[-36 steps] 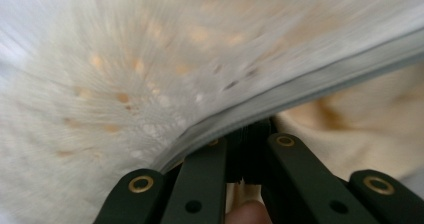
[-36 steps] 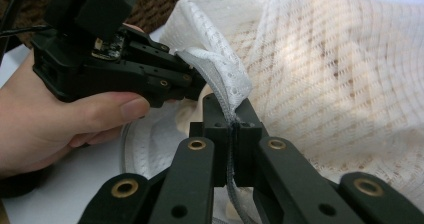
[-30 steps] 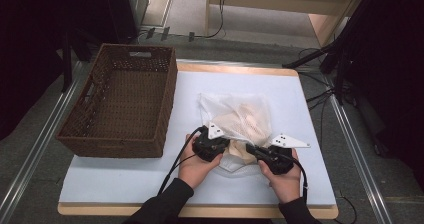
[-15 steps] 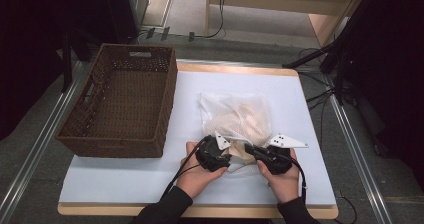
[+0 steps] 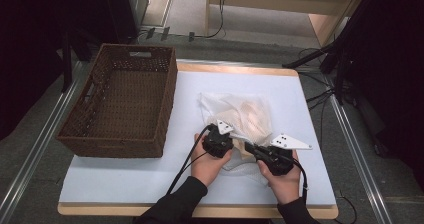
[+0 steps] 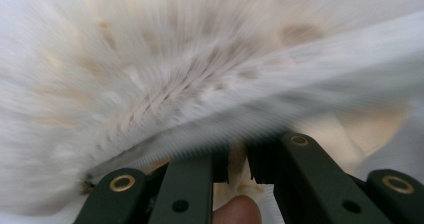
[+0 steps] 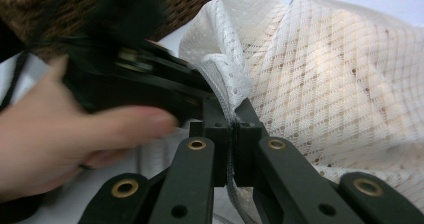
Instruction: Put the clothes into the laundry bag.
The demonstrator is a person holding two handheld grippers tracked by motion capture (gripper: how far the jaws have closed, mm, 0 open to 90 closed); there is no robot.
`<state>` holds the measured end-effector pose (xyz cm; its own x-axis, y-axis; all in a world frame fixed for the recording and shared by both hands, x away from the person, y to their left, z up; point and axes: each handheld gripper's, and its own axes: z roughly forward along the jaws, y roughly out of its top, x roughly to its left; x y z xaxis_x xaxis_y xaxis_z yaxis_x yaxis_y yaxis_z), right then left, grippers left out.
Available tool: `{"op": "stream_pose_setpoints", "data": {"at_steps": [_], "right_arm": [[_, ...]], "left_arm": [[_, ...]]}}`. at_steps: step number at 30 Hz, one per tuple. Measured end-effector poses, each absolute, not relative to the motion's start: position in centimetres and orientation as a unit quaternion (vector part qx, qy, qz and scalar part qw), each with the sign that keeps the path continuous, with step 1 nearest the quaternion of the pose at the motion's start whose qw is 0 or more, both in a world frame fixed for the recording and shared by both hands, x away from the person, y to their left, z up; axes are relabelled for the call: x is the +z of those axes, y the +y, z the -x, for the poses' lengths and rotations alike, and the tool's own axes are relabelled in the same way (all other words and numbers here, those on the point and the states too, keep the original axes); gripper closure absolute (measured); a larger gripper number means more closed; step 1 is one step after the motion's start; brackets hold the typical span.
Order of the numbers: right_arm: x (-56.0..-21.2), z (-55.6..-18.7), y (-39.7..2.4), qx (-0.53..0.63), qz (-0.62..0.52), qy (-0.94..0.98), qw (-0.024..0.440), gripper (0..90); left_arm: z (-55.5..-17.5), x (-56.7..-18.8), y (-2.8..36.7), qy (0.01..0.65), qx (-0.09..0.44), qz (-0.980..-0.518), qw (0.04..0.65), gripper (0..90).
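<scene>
A white mesh bag (image 5: pixel 245 111) with beige cloth inside lies on the table, right of the basket. Both hands meet at its near edge. My right gripper (image 7: pixel 232 124) is shut on the bag's hemmed rim (image 7: pixel 220 69), which runs down between its pads. My left gripper (image 6: pixel 239 166) has just been closing; its jaws stand nearly together with cream material of the bag (image 6: pixel 175 74) between the pads, in a blurred picture. In the high view the left gripper (image 5: pixel 235 144) and right gripper (image 5: pixel 248 147) point toward each other, almost touching.
A brown wicker basket (image 5: pixel 120 99) stands at the left on the white table top (image 5: pixel 300 94). The person's left hand (image 7: pixel 60 134) and its gripper sit close in front of the right gripper. Cables and dark stands lie beyond the table's right edge.
The left hand has shifted a little along the bag's near edge toward the right gripper. The right hand and the bag's far part have kept still.
</scene>
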<state>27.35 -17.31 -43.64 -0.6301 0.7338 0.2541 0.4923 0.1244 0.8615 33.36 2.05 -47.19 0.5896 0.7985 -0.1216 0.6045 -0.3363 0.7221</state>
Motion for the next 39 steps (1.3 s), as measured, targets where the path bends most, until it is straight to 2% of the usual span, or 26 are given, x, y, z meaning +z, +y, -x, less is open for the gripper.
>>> {"op": "stream_pose_setpoints", "data": {"at_steps": [4, 10, 13, 16, 18, 20, 22, 24, 28, 31, 33, 35, 39], "right_arm": [[-44.3, -27.3, -16.8, 0.496, -0.414, 0.754, 0.118, 88.4], [-45.0, -28.0, -17.8, 0.493, -0.435, 0.746, 0.109, 88.4], [-45.0, -28.1, -17.6, 0.49, -0.432, 0.749, 0.11, 88.4], [-45.1, -28.1, -17.5, 0.489, -0.434, 0.749, 0.11, 88.4], [-45.1, -28.1, -17.5, 0.489, -0.436, 0.747, 0.114, 88.4], [-45.1, -28.0, -17.5, 0.49, -0.436, 0.746, 0.114, 88.4], [-45.0, -27.9, -17.4, 0.493, -0.434, 0.746, 0.112, 88.4], [-44.7, -27.7, -17.3, 0.499, -0.429, 0.745, 0.112, 88.4], [-43.9, -27.0, -17.6, 0.513, -0.423, 0.737, 0.123, 88.3], [-44.1, -26.6, -17.8, 0.51, -0.425, 0.739, 0.117, 88.3], [-44.9, -26.4, -17.6, 0.496, -0.429, 0.748, 0.106, 88.4], [-45.8, -26.5, -17.4, 0.478, -0.431, 0.759, 0.103, 88.4], [-46.2, -26.8, -17.8, 0.479, -0.437, 0.754, 0.102, 88.3]], "left_arm": [[-32.7, -46.4, 2.5, 0.416, 0.125, -0.818, 0.378, 77.3], [-31.2, -44.9, 5.5, 0.397, 0.092, -0.817, 0.409, 60.0], [-30.2, -44.2, 5.3, 0.369, 0.087, -0.827, 0.414, 50.3], [-30.1, -44.4, 3.9, 0.361, 0.08, -0.832, 0.413, 44.6], [-30.8, -45.0, 3.1, 0.374, 0.077, -0.834, 0.398, 48.3], [-31.6, -46.2, 2.2, 0.393, 0.078, -0.841, 0.363, 65.4], [-32.1, -47.0, 1.6, 0.402, 0.076, -0.84, 0.356, 82.1], [-32.2, -46.8, 1.0, 0.404, 0.09, -0.836, 0.36, 86.1], [-32.6, -46.1, 1.2, 0.429, 0.135, -0.8, 0.397, 86.5], [-33.2, -47.4, 0.8, 0.423, 0.14, -0.815, 0.37, 85.9], [-32.9, -47.5, 1.0, 0.416, 0.137, -0.818, 0.374, 84.2], [-32.3, -46.9, 1.4, 0.397, 0.122, -0.825, 0.383, 75.4], [-29.9, -45.2, 3.9, 0.358, 0.138, -0.83, 0.404, 60.1]]}}
